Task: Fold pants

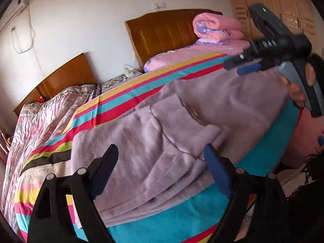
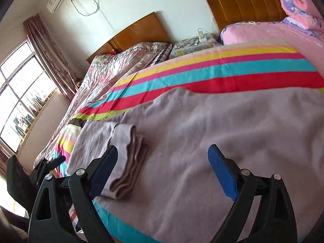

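The mauve fleece pants [image 1: 182, 117] lie flat across the striped bedspread [image 1: 125, 101], with the leg cuffs folded over onto the cloth. In the right wrist view the pants [image 2: 212, 137] fill the foreground and the stacked cuffs [image 2: 127, 162] lie at the left. My left gripper [image 1: 162, 158] is open and empty just above the pants near the bed's front edge. My right gripper [image 2: 164, 158] is open and empty above the pants; it also shows in the left wrist view [image 1: 241, 64] at the far right, held in a hand.
A rolled pink quilt [image 1: 216, 28] and pink pillow [image 1: 162, 60] lie by the wooden headboard [image 1: 160, 34]. A second bed with a shiny floral cover [image 2: 113, 68] stands to the left, with a cluttered nightstand [image 2: 194, 42] between. A window [image 2: 22, 93] is at far left.
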A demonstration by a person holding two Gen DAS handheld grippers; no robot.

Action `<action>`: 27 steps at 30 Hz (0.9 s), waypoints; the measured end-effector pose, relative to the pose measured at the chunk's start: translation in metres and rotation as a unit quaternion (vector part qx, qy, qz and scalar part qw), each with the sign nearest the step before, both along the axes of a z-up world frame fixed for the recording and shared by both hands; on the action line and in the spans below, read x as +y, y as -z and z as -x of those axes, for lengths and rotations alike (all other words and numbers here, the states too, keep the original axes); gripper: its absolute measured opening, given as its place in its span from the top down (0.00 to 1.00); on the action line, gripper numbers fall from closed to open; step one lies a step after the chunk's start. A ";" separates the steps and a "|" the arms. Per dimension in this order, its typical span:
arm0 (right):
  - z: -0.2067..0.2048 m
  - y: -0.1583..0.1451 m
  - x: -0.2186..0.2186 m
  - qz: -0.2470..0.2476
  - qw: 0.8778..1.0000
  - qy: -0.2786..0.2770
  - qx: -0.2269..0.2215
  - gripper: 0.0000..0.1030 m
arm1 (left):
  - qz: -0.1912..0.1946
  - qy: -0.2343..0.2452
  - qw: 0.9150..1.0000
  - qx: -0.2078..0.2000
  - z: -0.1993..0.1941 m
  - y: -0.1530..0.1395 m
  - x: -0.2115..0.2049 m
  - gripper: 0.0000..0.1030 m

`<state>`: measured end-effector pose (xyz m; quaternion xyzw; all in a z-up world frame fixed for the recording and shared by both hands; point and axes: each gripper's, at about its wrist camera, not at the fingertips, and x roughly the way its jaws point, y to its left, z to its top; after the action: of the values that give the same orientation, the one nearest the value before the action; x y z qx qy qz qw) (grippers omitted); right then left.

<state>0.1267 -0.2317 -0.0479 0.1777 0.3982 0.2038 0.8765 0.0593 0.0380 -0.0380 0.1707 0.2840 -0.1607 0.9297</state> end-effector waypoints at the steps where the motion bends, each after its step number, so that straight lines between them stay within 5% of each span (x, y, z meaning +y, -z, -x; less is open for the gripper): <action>1: 0.006 0.008 0.010 -0.012 1.000 -0.018 0.014 0.21 | 0.017 -0.027 0.999 0.000 -0.002 -0.005 0.017 0.10; 6: 0.018 0.039 0.062 -0.038 0.989 -0.102 0.100 0.30 | 0.031 -0.163 0.986 0.037 -0.024 0.011 0.073 0.09; 13: 0.018 0.045 0.100 -0.077 0.978 -0.141 0.134 0.31 | 0.031 -0.153 0.985 0.074 -0.026 0.040 0.085 0.09; 18: -0.009 0.052 0.103 -0.111 0.976 -0.110 0.152 0.36 | 0.055 -0.151 0.984 0.072 -0.027 0.043 0.092 0.08; 20: -0.015 0.051 0.108 -0.093 0.980 -0.098 0.144 0.56 | 0.053 -0.150 0.985 0.071 -0.025 0.044 0.092 0.08; 21: -0.017 0.050 0.110 -0.081 0.983 -0.091 0.135 0.78 | 0.053 -0.150 0.985 0.070 -0.026 0.044 0.090 0.08; 22: -0.019 0.047 0.111 -0.069 0.986 -0.090 0.122 0.84 | 0.054 -0.150 0.985 0.067 -0.026 0.043 0.091 0.08; 27: 0.000 -0.010 0.116 -0.006 0.995 -0.097 -0.011 0.86 | 0.047 -0.140 0.989 0.024 -0.017 0.015 0.079 0.08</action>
<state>0.1268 -0.1155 -0.0382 0.1410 0.4026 0.2925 0.8559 0.0758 0.1173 -0.0525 0.0810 0.3190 -0.0459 0.9432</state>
